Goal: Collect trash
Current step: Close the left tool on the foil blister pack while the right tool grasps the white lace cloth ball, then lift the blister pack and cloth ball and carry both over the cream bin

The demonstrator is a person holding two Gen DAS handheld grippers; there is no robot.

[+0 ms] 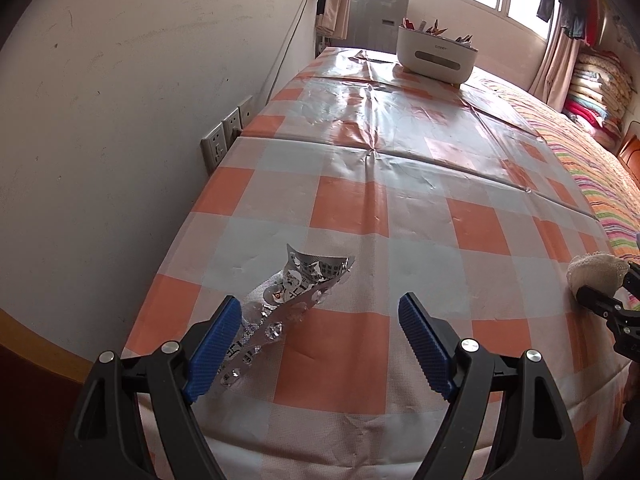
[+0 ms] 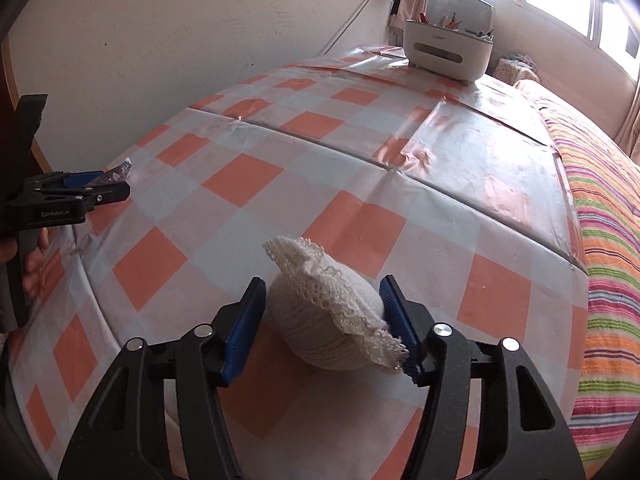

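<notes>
Right gripper [image 2: 322,320] I've got closed around the white lace ball [image 2: 326,320] near the table's [image 2: 400,220] front edge; left gripper [image 1: 320,340] gapes wide, pill blister [image 1: 280,304] against its left pad. Far end: white bin [image 1: 436,54].

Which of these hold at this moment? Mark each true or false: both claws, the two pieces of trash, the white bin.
1. The left claw is open wide. True.
2. The empty blister pack lies centred between the left claw's fingers. False: it lies against the left finger.
3. The right claw brackets the white lace bundle. True.
4. The white bin sits at the near table edge. False: it stands at the far end, by the window.
5. The bin is empty. False: items poke out of its top.
</notes>
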